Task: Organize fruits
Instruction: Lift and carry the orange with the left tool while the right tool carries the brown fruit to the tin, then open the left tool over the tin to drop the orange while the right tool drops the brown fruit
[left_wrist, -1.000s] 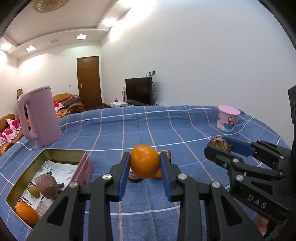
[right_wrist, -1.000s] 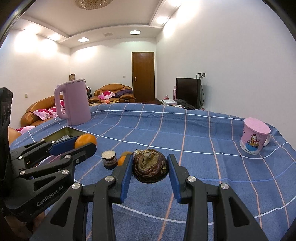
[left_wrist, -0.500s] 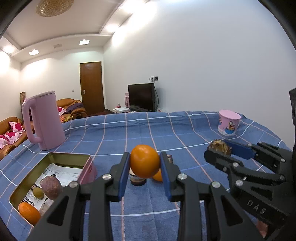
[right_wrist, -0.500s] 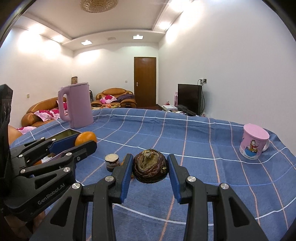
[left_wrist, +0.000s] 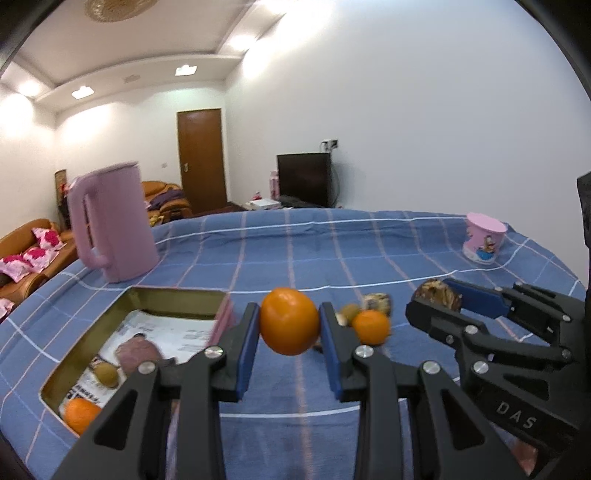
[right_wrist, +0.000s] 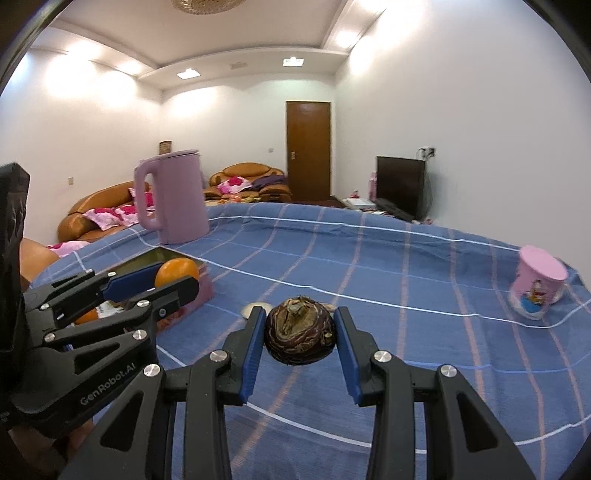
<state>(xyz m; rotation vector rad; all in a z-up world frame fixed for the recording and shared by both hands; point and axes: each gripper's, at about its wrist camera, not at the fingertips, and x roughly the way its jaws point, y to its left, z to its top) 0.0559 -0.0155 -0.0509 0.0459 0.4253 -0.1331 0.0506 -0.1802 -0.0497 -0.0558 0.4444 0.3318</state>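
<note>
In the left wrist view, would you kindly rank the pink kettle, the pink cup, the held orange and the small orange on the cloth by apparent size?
1. Pink kettle
2. Held orange, though it sits nearest the camera, so that inflates it
3. Pink cup
4. Small orange

The cup stands farthest away, so its true rank is unsure.

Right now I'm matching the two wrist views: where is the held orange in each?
Left wrist: orange at centre, between the left gripper's pads.
Right wrist: orange at left, in that gripper.
Shared landmark: pink jug.

Each black gripper (left_wrist: 289, 345) bears blue pads (right_wrist: 252, 354) and silver screws (right_wrist: 381, 356).
</note>
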